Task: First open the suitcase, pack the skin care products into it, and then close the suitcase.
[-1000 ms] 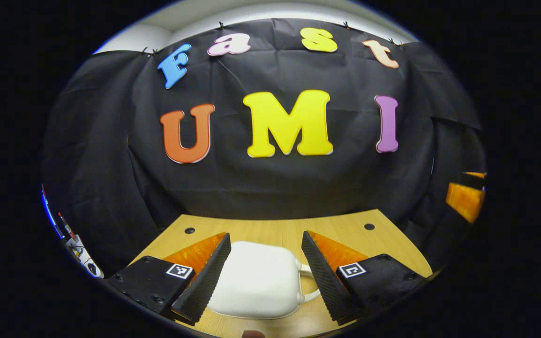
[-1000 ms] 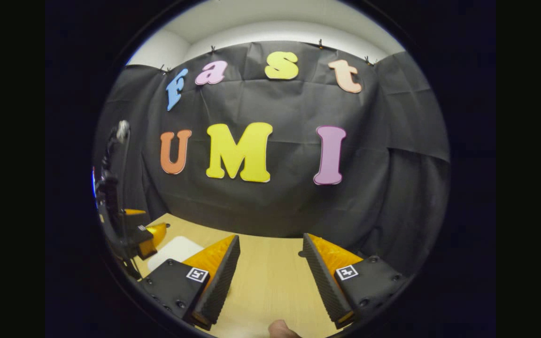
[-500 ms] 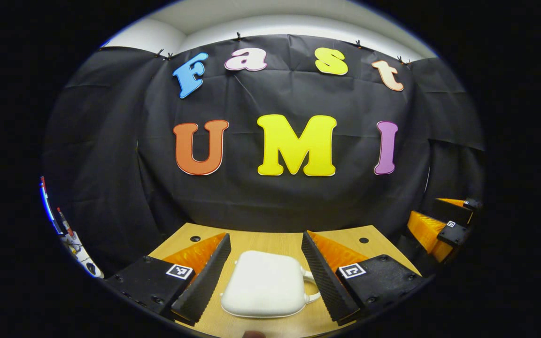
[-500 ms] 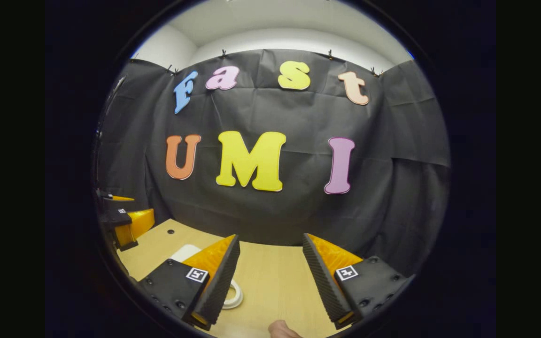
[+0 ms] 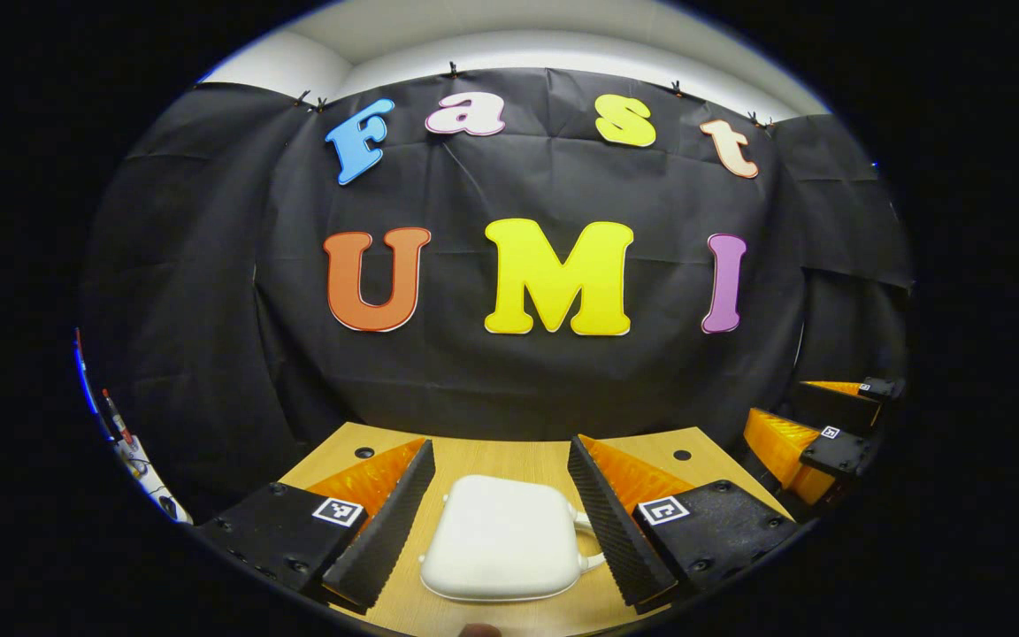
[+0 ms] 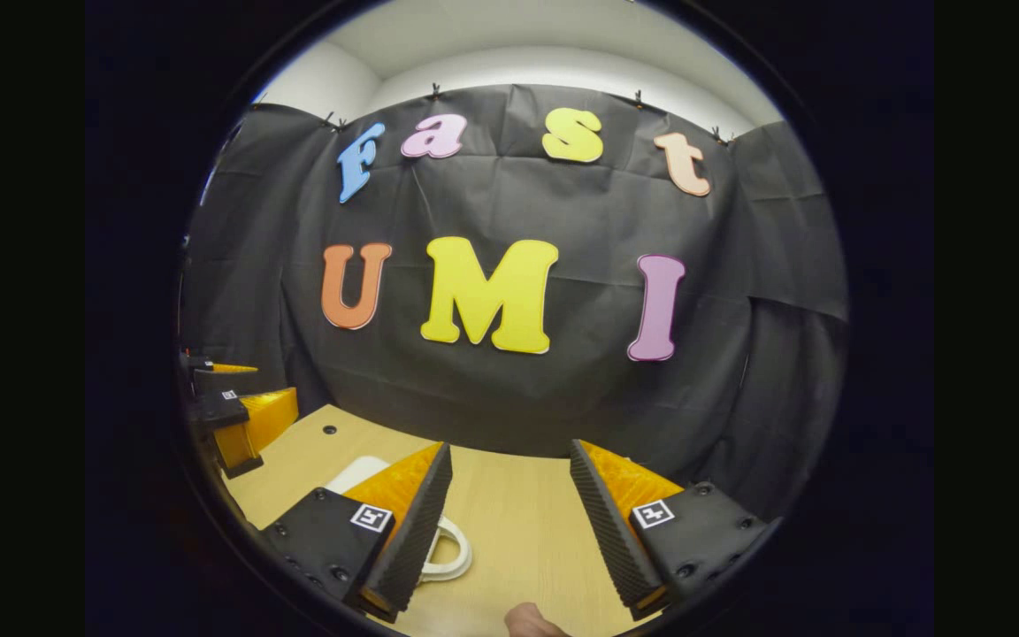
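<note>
Left gripper view: the white suitcase [image 5: 502,538] is seen lying closed and flat on the desk [image 5: 509,456], framed between the spread, empty fingers of the left gripper [image 5: 501,522], its handle [image 5: 587,541] turned toward the right-hand finger. Compared with a second ago, the case appears smaller and lower between the fingers, so the gripper is judged to have been drawn back and levelled rather than closed in; opening has not begun. In the right gripper view, the handle loop [image 6: 452,550] has come into sight beside the released right gripper [image 6: 509,531]. No skin care products can be made out. Bare desk lies beyond the case up to the cloth wall, giving room for the lid.
</note>
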The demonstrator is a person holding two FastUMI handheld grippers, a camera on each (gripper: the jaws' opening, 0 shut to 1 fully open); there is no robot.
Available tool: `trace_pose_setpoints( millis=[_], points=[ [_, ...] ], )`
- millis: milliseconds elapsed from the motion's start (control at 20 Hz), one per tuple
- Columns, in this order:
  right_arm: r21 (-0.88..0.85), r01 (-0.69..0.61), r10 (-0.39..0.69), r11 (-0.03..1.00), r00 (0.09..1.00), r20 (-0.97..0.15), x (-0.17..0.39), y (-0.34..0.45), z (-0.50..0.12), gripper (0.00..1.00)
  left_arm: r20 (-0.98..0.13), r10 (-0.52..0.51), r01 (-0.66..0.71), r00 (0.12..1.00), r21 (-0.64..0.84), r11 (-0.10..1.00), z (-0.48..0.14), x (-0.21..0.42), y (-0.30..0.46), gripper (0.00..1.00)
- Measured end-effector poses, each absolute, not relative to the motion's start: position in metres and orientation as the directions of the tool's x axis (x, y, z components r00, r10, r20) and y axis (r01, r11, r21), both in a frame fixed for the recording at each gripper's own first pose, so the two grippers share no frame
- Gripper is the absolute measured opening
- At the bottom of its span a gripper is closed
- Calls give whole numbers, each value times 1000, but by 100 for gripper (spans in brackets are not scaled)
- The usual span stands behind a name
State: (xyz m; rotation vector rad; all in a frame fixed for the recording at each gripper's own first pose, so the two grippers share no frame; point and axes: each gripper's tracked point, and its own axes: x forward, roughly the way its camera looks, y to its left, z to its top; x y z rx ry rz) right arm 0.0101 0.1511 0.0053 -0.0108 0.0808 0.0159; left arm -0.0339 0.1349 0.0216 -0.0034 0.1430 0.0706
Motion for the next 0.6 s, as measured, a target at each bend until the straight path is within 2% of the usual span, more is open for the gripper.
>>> trace_pose_setpoints(
  millis=[600],
  points=[
    [-20,-20,18,1000,996,-92,25,156,3,80,-162,46,-44,986,16,999,14,-22,132,96]
  ],
)
